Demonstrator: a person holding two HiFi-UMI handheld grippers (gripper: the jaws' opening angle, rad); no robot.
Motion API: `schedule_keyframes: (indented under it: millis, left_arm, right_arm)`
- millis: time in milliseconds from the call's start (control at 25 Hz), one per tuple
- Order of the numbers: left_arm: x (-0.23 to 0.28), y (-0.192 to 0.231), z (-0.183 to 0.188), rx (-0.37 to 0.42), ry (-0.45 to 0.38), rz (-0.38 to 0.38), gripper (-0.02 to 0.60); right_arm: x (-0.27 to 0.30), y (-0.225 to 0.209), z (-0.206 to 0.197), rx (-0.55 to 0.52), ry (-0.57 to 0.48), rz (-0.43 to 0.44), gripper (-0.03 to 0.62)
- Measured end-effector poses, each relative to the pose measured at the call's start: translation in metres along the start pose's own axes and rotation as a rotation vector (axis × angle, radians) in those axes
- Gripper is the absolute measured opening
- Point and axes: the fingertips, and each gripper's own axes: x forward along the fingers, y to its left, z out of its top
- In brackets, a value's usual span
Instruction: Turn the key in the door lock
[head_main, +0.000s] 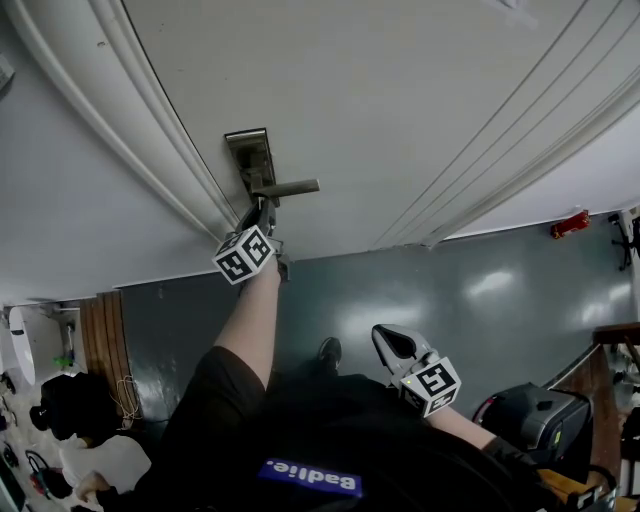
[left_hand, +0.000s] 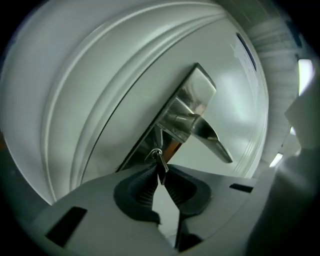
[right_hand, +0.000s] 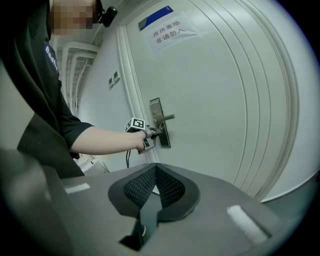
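White door (head_main: 400, 100) bears lock plate (head_main: 249, 152), lever handle (head_main: 290, 188), key (left_hand: 160, 162); grey floor (head_main: 480, 300) below

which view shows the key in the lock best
The left gripper view: the key sits close up, pinched at the tips of the left tongs. In the head view the tongs cover it; the right gripper view shows it too small to tell.

We see soft, even light on the white door (head_main: 400, 100). Glare patches shine on the floor (head_main: 490, 285) at three o'clock. Both gripper views bulge and darken at the edges.
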Motion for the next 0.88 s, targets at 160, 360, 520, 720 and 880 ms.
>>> schedule_keyframes:
  millis: [160,360,520,720,880]
  left_arm:
    - [0.003,-0.003,-0.005,-0.394,-0.034,-0.178,0.028]
    - [0.005,-0.005,-0.006,-0.717,-0.035,-0.345,0.029]
    - [0.005,-0.009,-0.004,-0.875,-0.013,-0.451,0.032]
    - [0.004,-0.011,-0.004,-1.036,-0.001,-0.515,0.032]
    - [0.004,-0.013,-0.003,-1.115,0.012,-0.577,0.034]
  right_arm:
    - [0.001,0.003,0.0,0.004,0.002,0.006,0.002]
    - [0.006,0.007,-0.001,0.006,0.015,0.013,0.002]
    - [0.012,0.012,-0.001,0.02,0.025,0.013,0.002]
    - [0.016,0.017,-0.003,0.027,0.034,0.006,0.002]
    - [0.017,0.018,-0.004,0.042,0.039,-0.006,0.002]
